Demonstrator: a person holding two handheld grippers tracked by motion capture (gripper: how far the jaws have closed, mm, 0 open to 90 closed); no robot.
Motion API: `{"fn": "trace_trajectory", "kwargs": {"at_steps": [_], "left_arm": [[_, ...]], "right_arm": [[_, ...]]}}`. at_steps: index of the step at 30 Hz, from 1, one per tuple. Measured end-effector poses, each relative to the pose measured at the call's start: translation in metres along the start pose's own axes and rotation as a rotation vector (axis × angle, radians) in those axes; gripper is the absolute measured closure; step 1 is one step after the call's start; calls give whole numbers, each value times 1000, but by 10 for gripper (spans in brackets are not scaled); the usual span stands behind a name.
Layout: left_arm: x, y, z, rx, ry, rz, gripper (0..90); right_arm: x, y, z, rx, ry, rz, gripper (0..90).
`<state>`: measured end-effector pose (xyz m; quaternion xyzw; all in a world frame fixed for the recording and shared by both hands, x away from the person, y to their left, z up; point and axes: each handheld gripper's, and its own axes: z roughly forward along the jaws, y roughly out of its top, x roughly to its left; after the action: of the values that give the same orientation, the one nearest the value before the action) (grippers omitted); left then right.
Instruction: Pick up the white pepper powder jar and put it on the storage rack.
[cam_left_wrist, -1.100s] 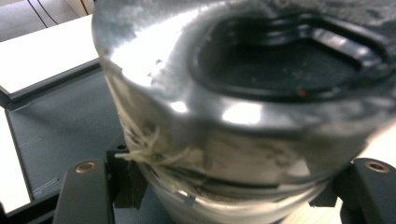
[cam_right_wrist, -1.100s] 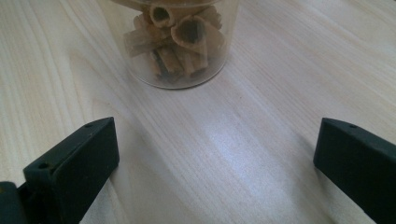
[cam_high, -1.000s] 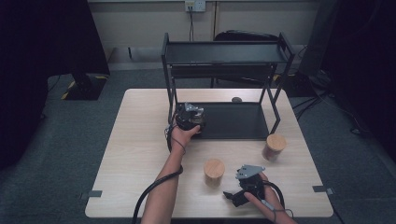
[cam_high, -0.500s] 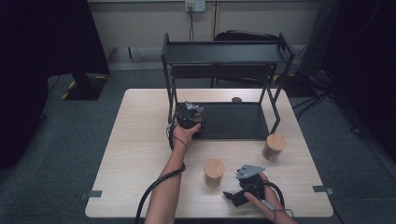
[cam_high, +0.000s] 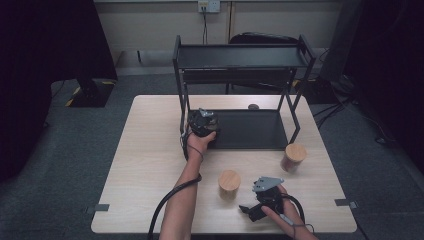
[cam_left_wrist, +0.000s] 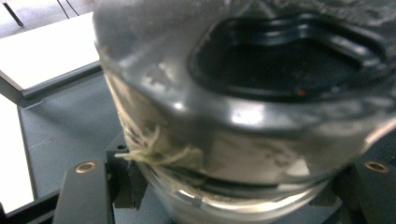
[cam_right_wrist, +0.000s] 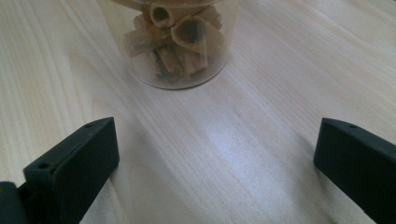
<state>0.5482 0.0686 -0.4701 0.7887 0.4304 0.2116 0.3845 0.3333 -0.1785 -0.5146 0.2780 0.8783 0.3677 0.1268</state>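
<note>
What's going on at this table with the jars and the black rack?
A person is working with a hand-held gripper in each hand. The left gripper is clamped around a jar with a grey lid at the left end of the black rack's lower shelf. The right gripper hangs open above the table, pointing at a clear jar of rolled snacks with a wooden lid. A second wooden-lidded jar stands by the rack's right leg.
</note>
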Motion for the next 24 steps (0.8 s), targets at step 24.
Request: {"fn": "trace_trajectory", "kwargs": {"at_steps": [24], "left_arm": [[-2,1,4,33,29,10,305]], "right_arm": [[0,0,0,0,0,0,0]]}}
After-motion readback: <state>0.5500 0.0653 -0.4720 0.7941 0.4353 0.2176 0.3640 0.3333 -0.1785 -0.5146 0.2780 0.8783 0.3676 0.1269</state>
